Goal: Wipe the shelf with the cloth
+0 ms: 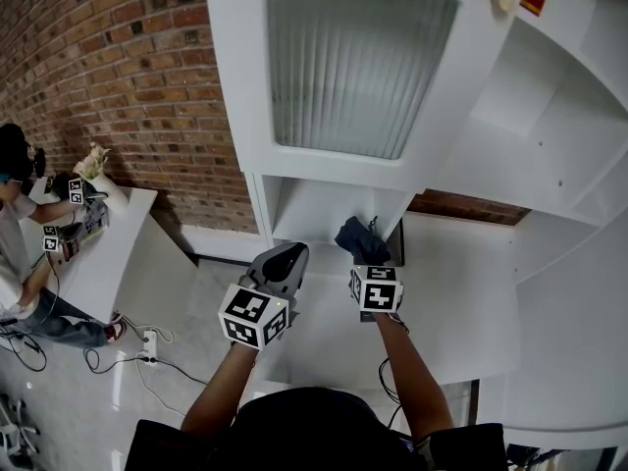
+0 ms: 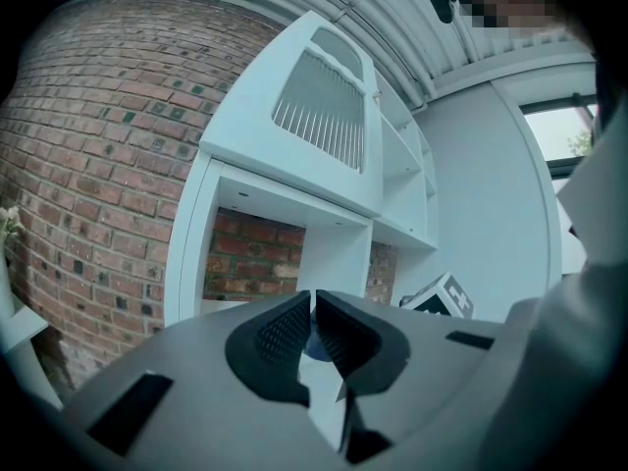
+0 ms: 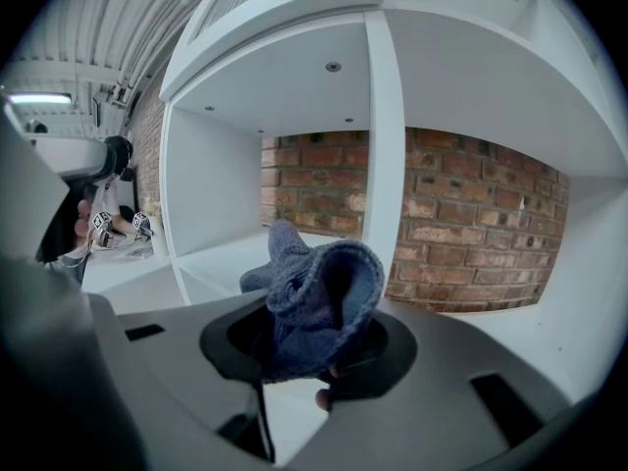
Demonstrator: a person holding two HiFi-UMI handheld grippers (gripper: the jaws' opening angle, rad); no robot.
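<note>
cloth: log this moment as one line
right tongs: shut on cloth | left tongs: shut, empty | cloth: bunched, at lower shelf opening | shelf contact: cannot tell

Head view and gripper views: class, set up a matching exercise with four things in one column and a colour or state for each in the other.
Column 1:
1 cloth
2 left gripper
3 wall
4 shelf

Column 2:
A white
B red brick
C shut, nothing held
D blue

Pairs: 1-D, 2-C, 3-B, 4-A
</note>
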